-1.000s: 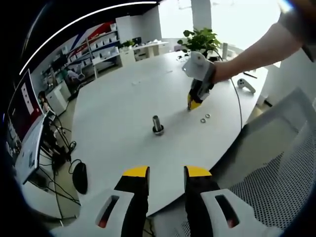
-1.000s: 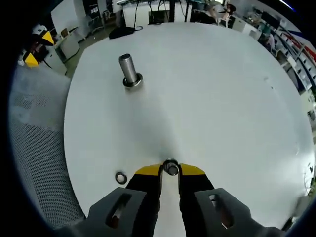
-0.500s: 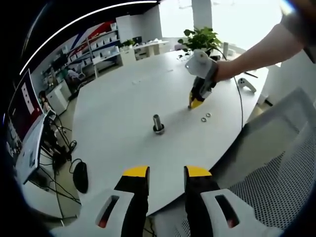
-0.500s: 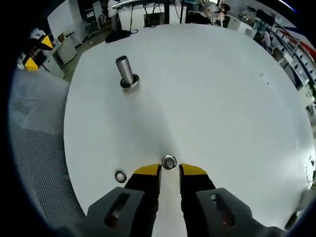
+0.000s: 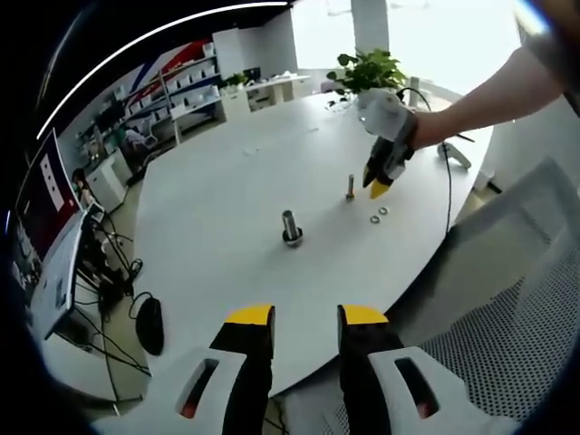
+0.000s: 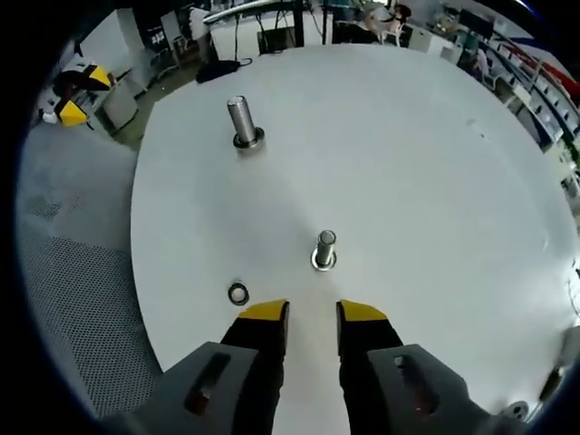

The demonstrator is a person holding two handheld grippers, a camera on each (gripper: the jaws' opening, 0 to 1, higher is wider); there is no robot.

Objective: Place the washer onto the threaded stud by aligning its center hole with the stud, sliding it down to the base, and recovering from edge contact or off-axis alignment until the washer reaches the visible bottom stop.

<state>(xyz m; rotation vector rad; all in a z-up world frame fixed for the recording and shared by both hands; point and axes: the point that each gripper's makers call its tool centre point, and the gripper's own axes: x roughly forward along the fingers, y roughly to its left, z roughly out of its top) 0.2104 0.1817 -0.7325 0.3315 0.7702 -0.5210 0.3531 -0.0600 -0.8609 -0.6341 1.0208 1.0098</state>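
Two metal studs stand upright on the white round table (image 5: 208, 199). The tall threaded stud (image 5: 290, 226) (image 6: 242, 120) has a ring at its foot. The short stud (image 5: 350, 187) (image 6: 323, 248) also has a ring around its base. It stands just ahead of my right gripper (image 6: 312, 314) (image 5: 379, 188), which is open with nothing between its fingers. A loose washer (image 6: 238, 293) lies to the left of the right fingertips. In the left gripper view two washers (image 5: 378, 215) lie beside that gripper. My left gripper (image 5: 305, 314) (image 6: 80, 95) hangs open off the table's near edge.
A person's arm (image 5: 480, 91) reaches in from the right holding the right gripper. A potted plant (image 5: 370, 71) and a cable (image 5: 444, 181) sit at the table's far side. A mesh chair (image 5: 526, 299) stands by the near edge. Shelves and desks line the room.
The right gripper was shut around the short stud's top. It has opened, let go and drawn back, leaving the stud standing on the table. The left gripper has stayed put.
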